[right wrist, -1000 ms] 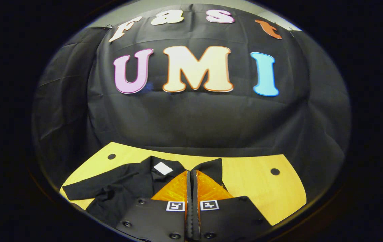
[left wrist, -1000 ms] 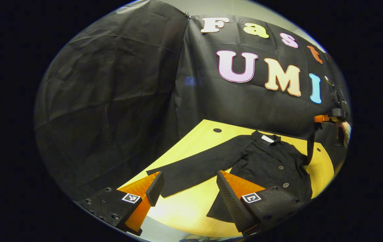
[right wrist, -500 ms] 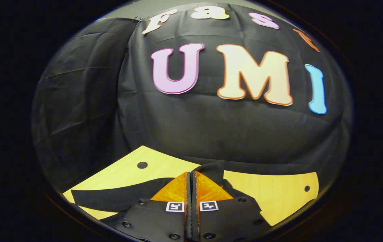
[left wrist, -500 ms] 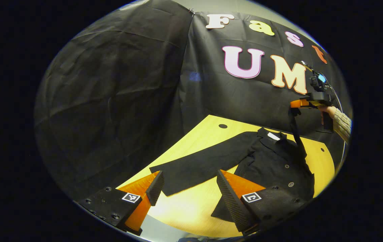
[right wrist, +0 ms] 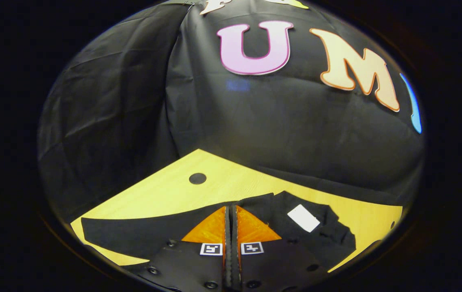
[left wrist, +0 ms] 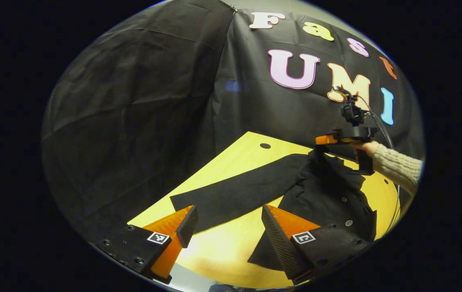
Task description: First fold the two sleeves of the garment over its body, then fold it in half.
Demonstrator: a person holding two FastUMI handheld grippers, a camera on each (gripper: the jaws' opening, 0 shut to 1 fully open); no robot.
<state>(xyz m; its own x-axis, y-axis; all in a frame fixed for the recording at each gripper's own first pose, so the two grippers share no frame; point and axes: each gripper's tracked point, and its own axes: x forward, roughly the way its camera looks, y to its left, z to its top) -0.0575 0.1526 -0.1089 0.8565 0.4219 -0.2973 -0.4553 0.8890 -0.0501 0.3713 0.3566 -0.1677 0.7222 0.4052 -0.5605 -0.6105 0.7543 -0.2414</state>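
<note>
Pinching one sleeve's end, the right claw (right wrist: 231, 211) lifts limp, light cloth of the garment (left wrist: 328, 194); the left claw (left wrist: 227, 221) hovers spread just before the other sleeve (left wrist: 231, 194), best gripped at its cuff.

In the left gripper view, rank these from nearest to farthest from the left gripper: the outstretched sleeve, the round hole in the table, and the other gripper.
From the left gripper:
1. The outstretched sleeve, just ahead of its open fingers, lying flat on the table.
2. The right gripper, ahead and to the right, over the garment's collar end.
3. The round hole, at the table's far edge; close to the right gripper's rank.
</note>
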